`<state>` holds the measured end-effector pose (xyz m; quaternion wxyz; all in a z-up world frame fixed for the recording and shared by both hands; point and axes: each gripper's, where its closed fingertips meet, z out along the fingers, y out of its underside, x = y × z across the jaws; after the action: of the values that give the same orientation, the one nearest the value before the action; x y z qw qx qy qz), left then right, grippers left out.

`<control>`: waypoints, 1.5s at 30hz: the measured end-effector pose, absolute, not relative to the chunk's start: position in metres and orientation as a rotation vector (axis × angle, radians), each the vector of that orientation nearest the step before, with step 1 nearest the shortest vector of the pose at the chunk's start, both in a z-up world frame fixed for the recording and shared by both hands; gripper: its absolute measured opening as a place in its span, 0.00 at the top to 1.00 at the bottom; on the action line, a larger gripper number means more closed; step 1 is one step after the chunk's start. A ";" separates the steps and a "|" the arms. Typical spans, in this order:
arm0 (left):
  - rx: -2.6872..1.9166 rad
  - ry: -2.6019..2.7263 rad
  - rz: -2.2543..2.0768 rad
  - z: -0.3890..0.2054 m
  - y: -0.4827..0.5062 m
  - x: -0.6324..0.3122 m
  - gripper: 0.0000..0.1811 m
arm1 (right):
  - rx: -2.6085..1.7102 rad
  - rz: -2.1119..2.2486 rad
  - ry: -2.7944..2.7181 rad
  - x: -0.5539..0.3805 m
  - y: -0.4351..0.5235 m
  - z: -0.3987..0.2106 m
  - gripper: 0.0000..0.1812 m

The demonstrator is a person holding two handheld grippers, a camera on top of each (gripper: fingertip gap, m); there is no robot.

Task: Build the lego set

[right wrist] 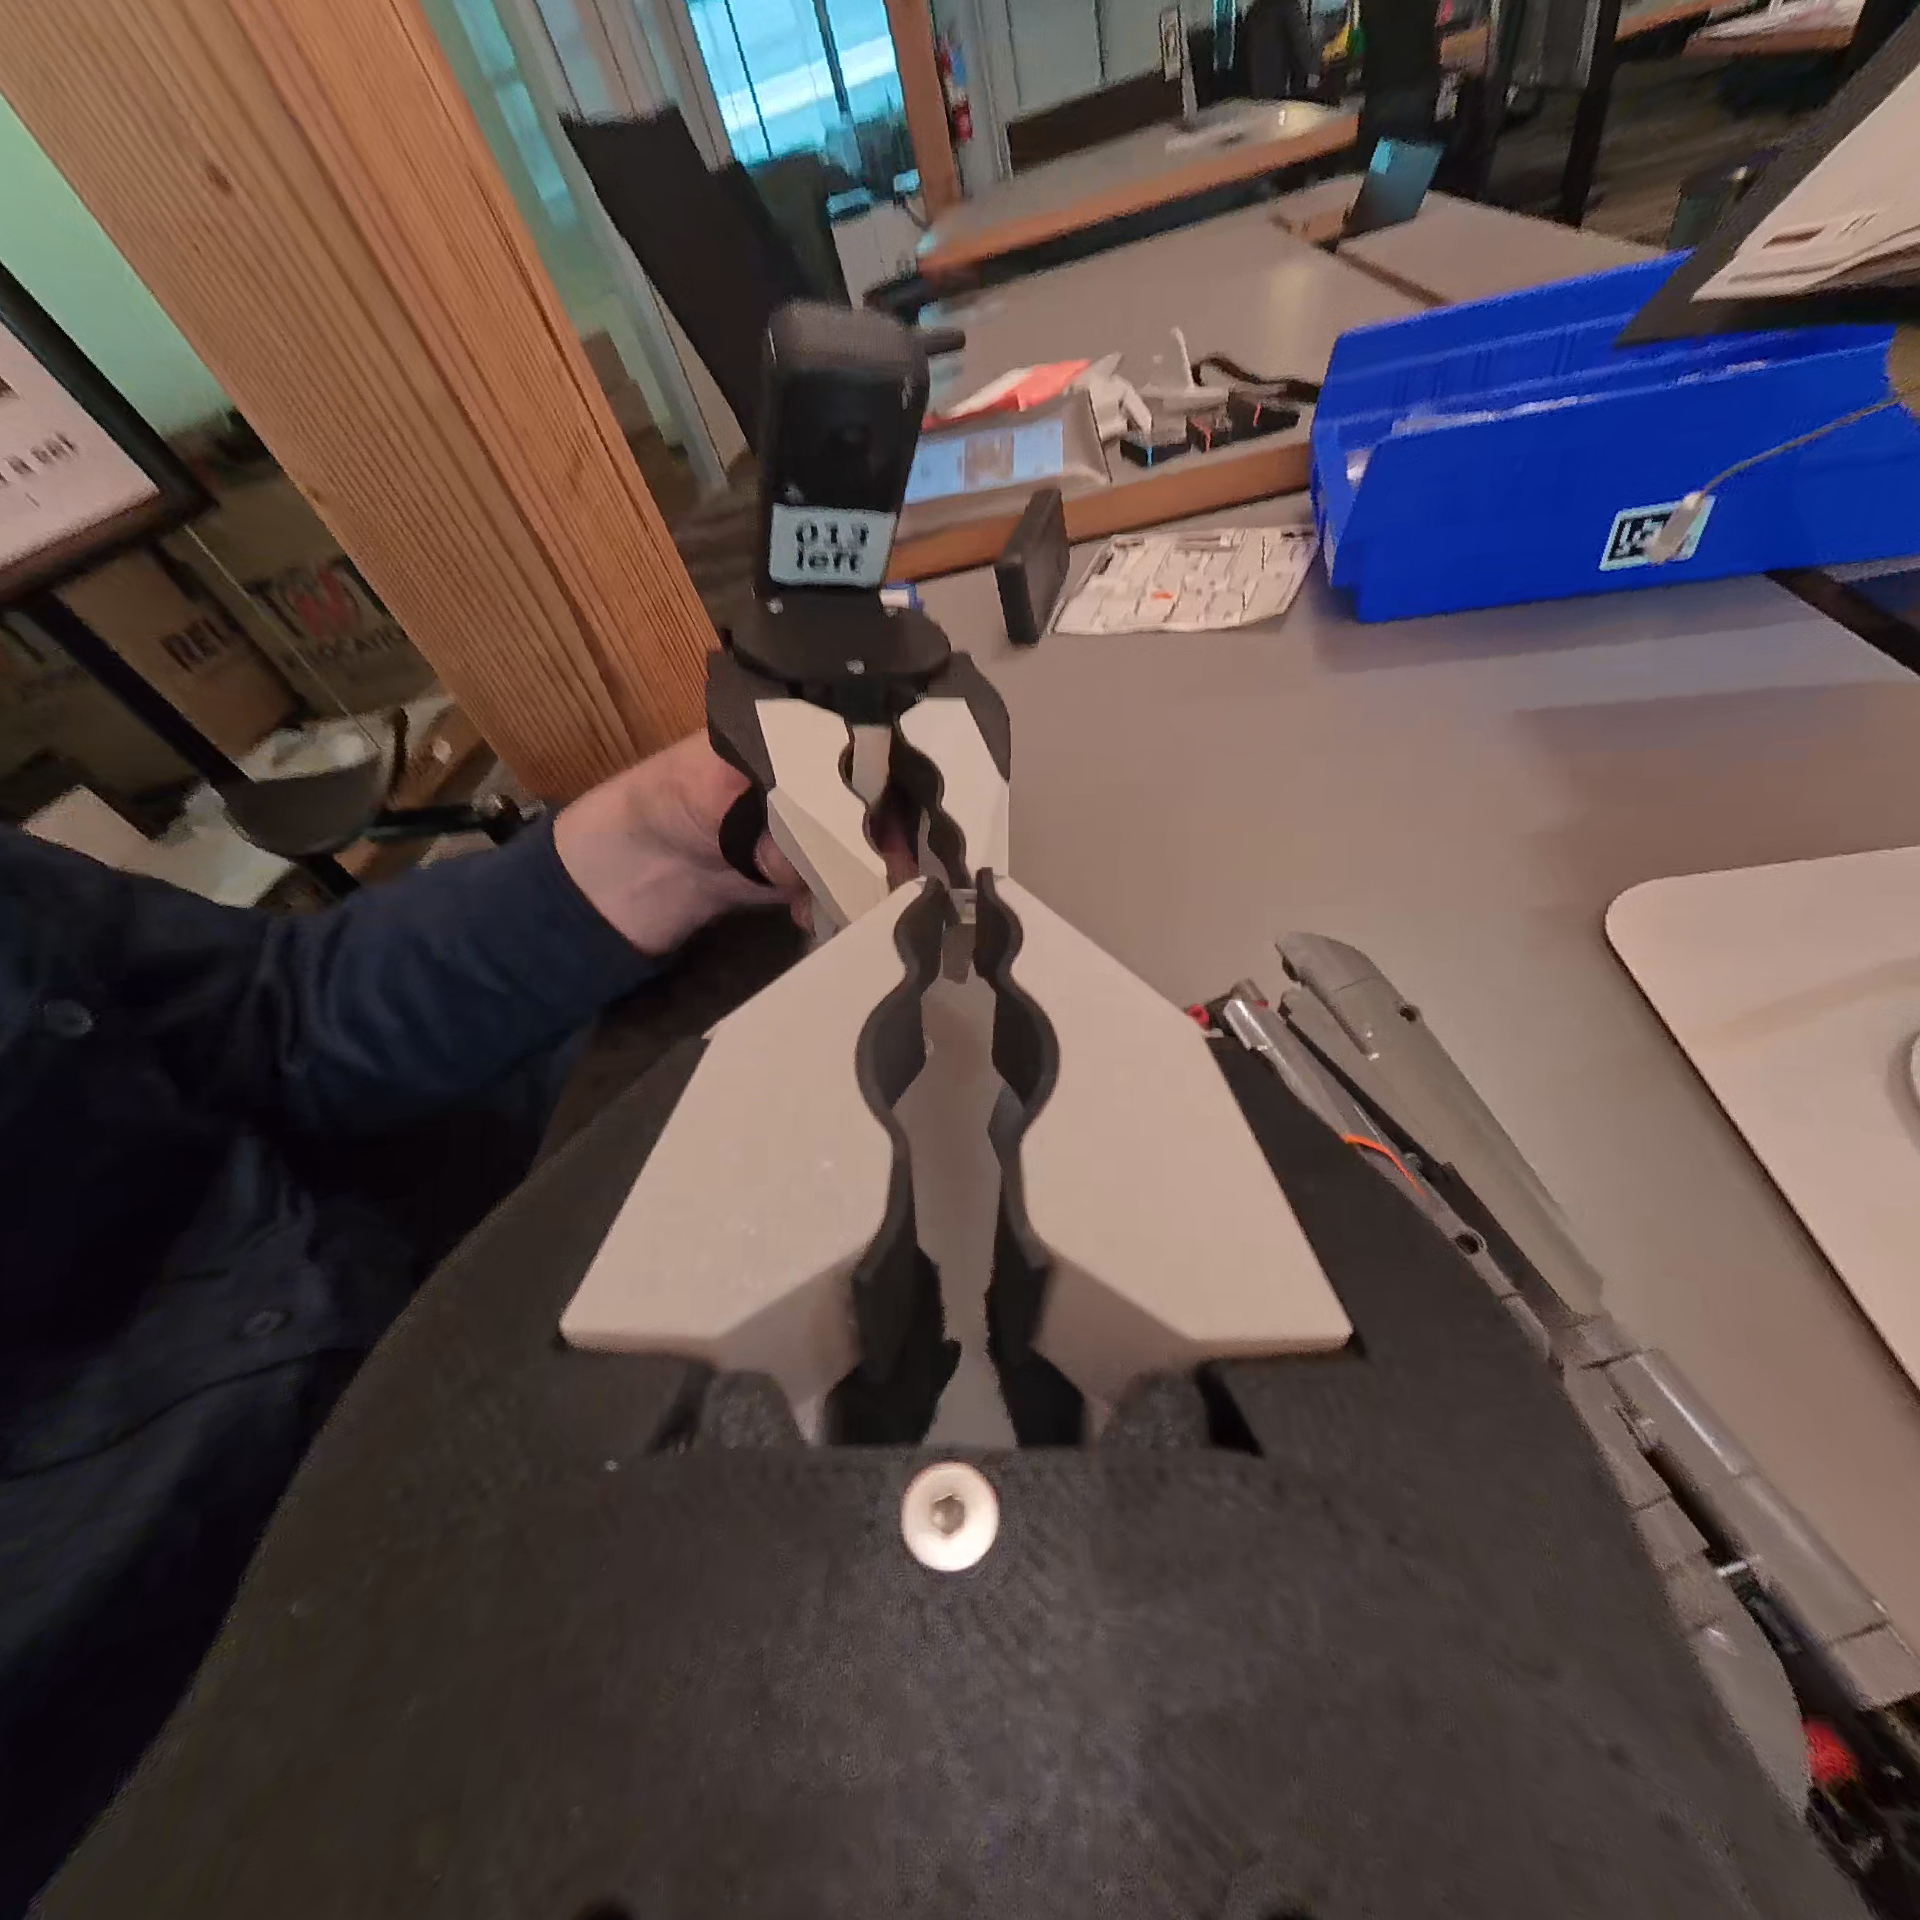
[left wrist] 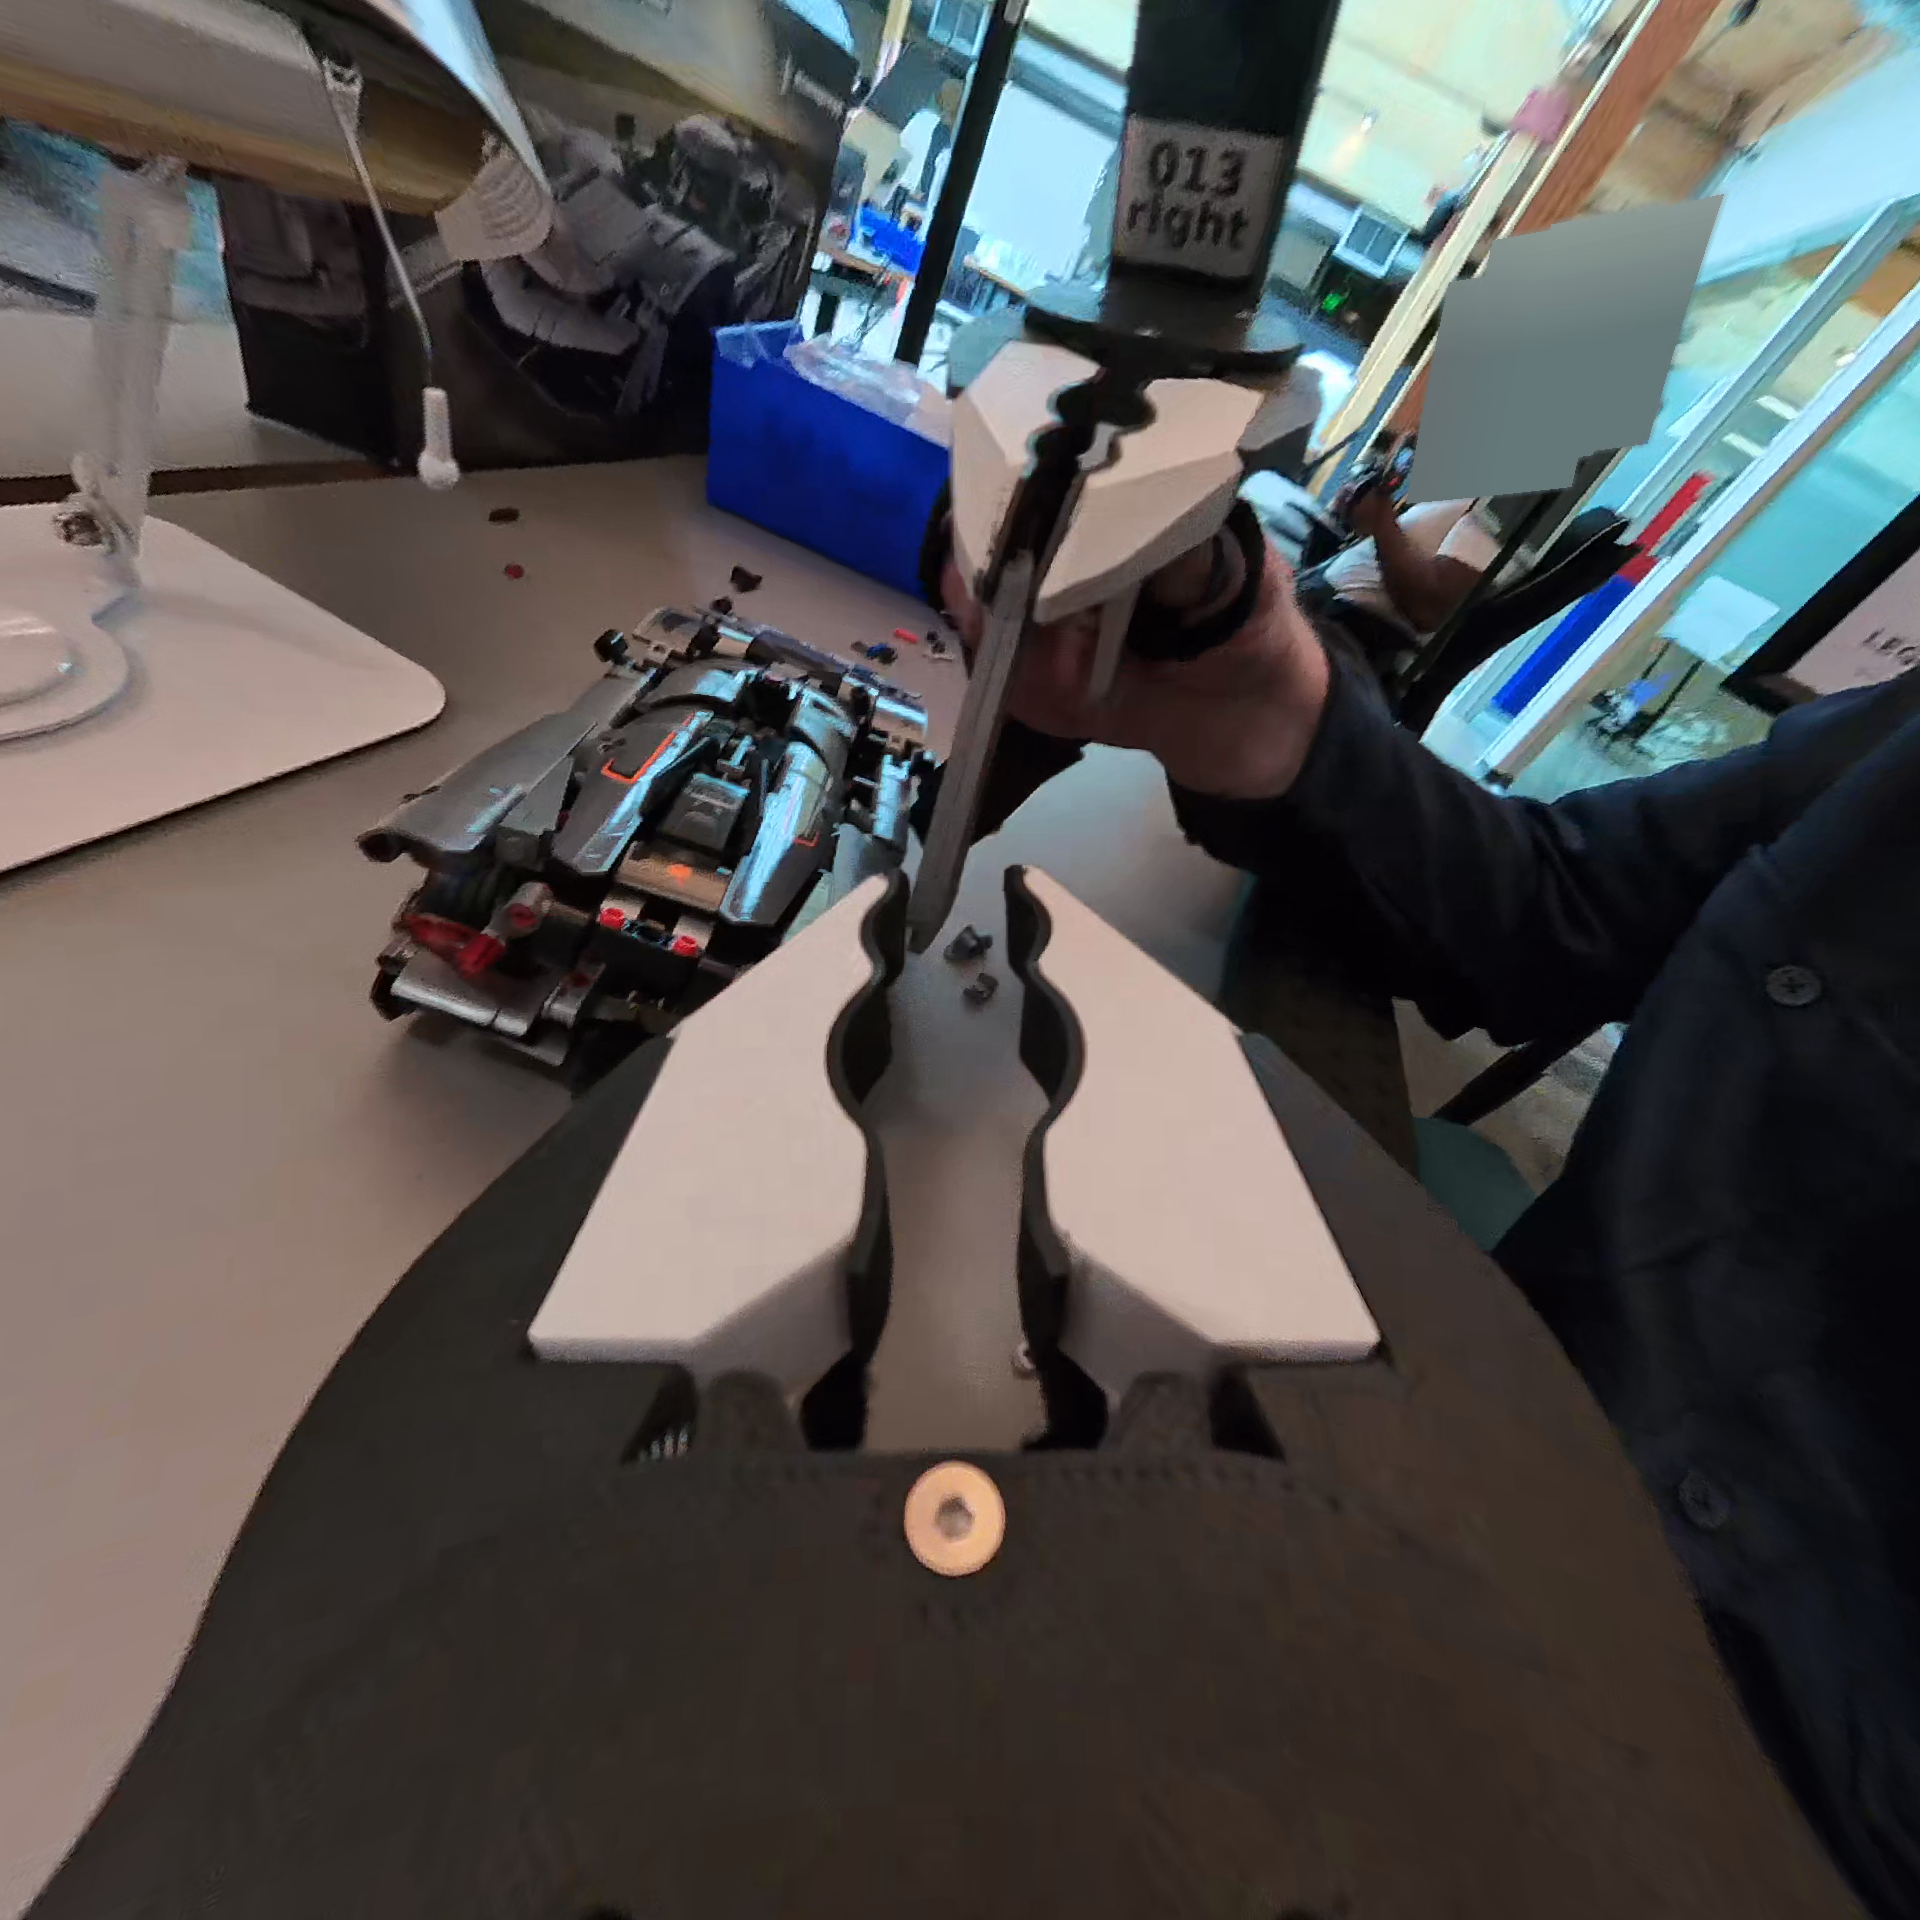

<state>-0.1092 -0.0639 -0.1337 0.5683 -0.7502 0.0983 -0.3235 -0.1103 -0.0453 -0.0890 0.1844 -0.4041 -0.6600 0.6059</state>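
Note:
A grey and black lego car (left wrist: 644,810) with orange and red details sits on the grey table; its side shows in the right wrist view (right wrist: 1455,1153). My right gripper (right wrist: 958,899) is shut on a long grey lego piece (right wrist: 961,935). In the left wrist view the right gripper (left wrist: 1023,592) holds that piece (left wrist: 971,769) pointing steeply down, just right of the car. My left gripper (left wrist: 951,914) is open, its fingertips either side of the piece's lower end. Two small black pieces (left wrist: 968,961) lie on the table between its fingers. The left gripper also shows in the right wrist view (right wrist: 925,868).
A blue bin (left wrist: 821,457) (right wrist: 1558,457) stands behind the car. A white monitor base (left wrist: 187,675) (right wrist: 1787,1039) lies beside it. Small loose pieces (left wrist: 748,577) are scattered behind the car. An instruction sheet (right wrist: 1184,582) and a wooden pillar (right wrist: 416,416) are beyond. Tip to tip, the grippers are about 5 cm apart.

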 end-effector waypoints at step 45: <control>-1.445 -0.062 -0.916 -0.090 -0.042 -0.139 0.95 | -1.278 1.729 -1.747 -0.124 -0.039 -0.102 0.98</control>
<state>-0.1394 -0.0418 -0.0898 0.6553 -0.6375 -0.0275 -0.4042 -0.1236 -0.0393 -0.1020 0.1845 -0.4535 -0.6198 0.6134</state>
